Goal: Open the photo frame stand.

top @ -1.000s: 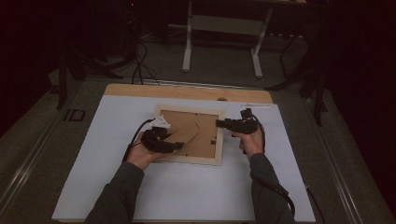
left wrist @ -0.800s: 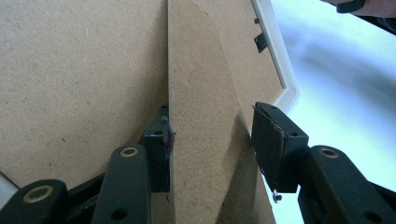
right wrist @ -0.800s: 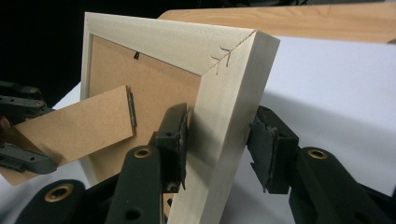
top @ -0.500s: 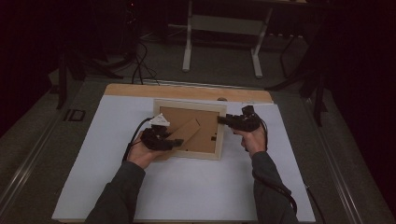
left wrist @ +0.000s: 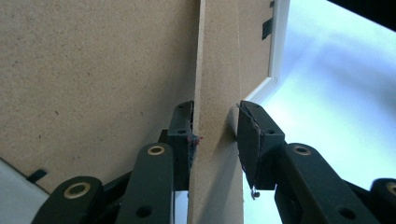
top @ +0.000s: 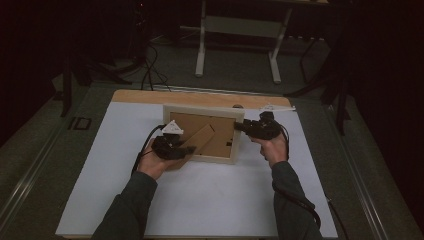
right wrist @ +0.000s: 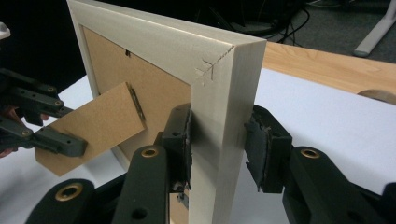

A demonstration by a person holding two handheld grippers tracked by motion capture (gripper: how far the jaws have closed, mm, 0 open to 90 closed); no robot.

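Note:
A pale wooden picture frame (top: 202, 112) stands tilted on the white mat with its brown backing toward me. My right gripper (top: 241, 126) is shut on the frame's right rail (right wrist: 219, 93), a pad on each face; its jaws have just been closing. The cardboard easel stand (top: 200, 138) hangs out from the backing (left wrist: 93, 70). My left gripper (top: 186, 149) is shut on that stand (left wrist: 217, 70), and its jaws have just been closing onto it. From the right gripper view, the left gripper (right wrist: 70, 142) grips the stand's (right wrist: 98, 126) lower end.
A white mat (top: 200, 200) covers the table, with a bare wooden strip (top: 145, 96) along the far edge. A small round object (top: 238, 106) lies behind the frame. White desk legs (top: 201, 45) and floor cables (top: 150, 75) are beyond the table.
The frame has been raised from lying flat to standing tilted, my right hand rising with it. The stand has swung out from the backing, and the left jaws have closed on it.

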